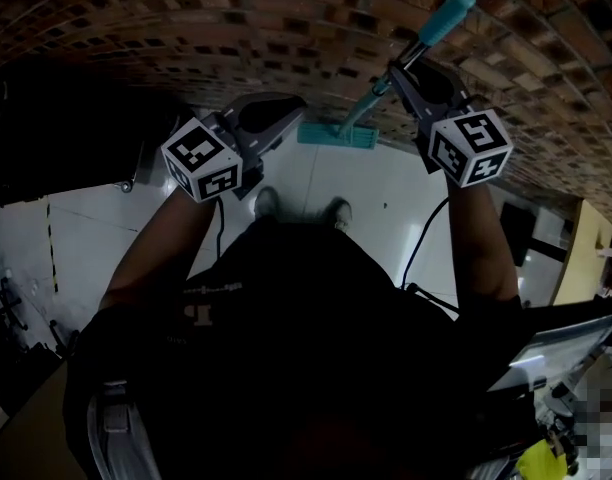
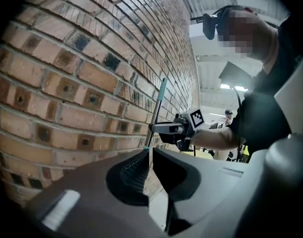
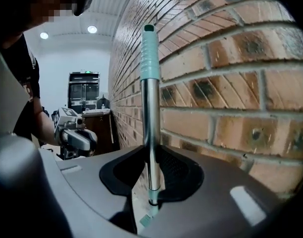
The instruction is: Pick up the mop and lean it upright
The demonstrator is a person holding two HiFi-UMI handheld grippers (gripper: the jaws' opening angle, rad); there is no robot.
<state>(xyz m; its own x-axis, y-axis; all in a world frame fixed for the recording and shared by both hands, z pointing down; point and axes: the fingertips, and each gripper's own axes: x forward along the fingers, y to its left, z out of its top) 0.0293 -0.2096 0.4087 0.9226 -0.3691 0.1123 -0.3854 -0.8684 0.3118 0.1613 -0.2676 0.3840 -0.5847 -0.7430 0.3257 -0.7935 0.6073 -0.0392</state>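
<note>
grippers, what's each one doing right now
Left gripper: closed, nothing in it.
Right gripper: closed on the mop handle.

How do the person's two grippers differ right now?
The right gripper is clamped on the mop handle; the left gripper holds nothing, its jaws together. The right gripper touches the mop handle; the left gripper hangs off to the side, apart from it. Both carry a marker cube and face the brick wall.
</note>
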